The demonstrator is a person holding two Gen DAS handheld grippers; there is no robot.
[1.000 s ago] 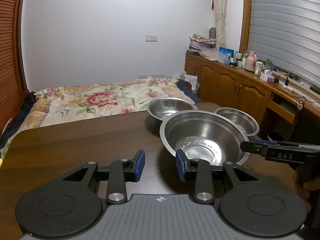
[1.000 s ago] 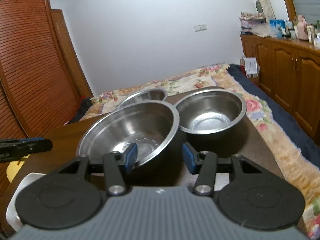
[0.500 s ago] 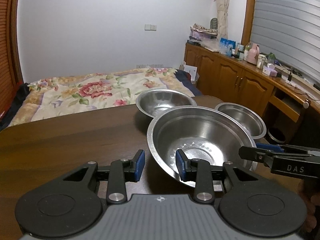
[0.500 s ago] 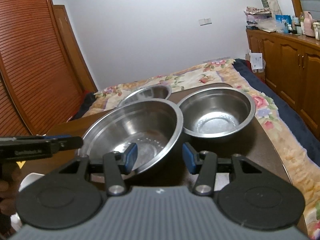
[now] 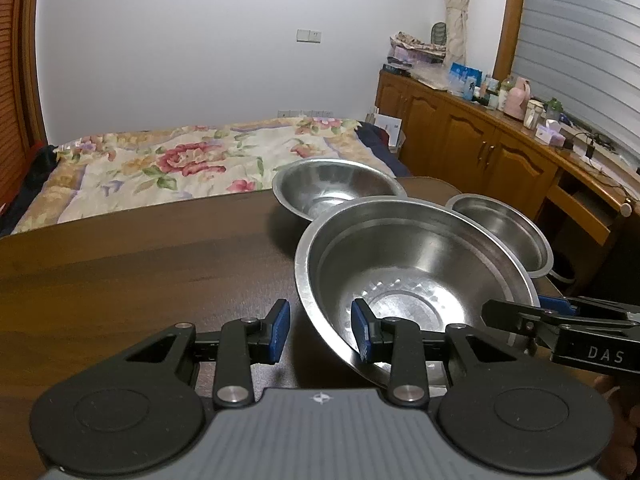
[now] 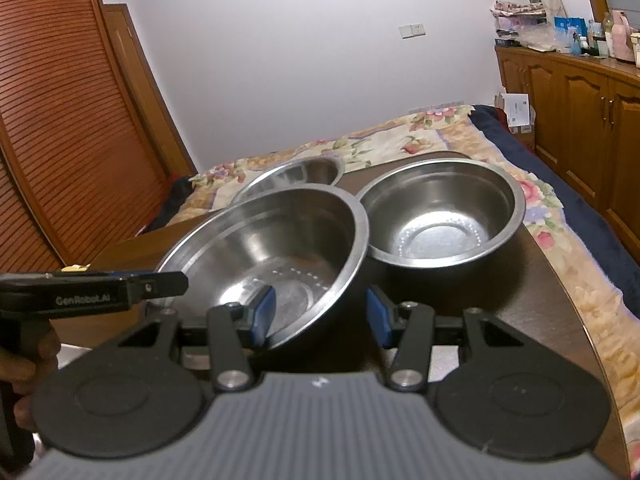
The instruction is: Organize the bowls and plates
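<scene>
Both grippers have closed in on the large steel bowl [image 5: 416, 276] since a second ago, and it now fills more of each view, tilted with its near rim lifted. The left gripper [image 5: 320, 330] stands released, its right pad inside the bowl's near-left rim and its left pad outside, not clenched. The right gripper [image 6: 322, 314] is likewise spread, left pad inside the near-right rim, right pad outside. What props the bowl up I cannot tell.

Thin polished steel like this should be light and stiff but slippery; the rolled rim is the likeliest place to pinch, squarely, or it may slide out.

Behind it on the dark desk [image 5: 120, 280] sit two smaller steel bowls: one [image 6: 440, 216] near the right edge, one [image 5: 336, 192] at the far edge.

Only the right wrist view shows the louvred wardrobe doors [image 6: 72, 120] and a hand on the left gripper's handle; only the left shows the shuttered window [image 5: 580, 52].
</scene>
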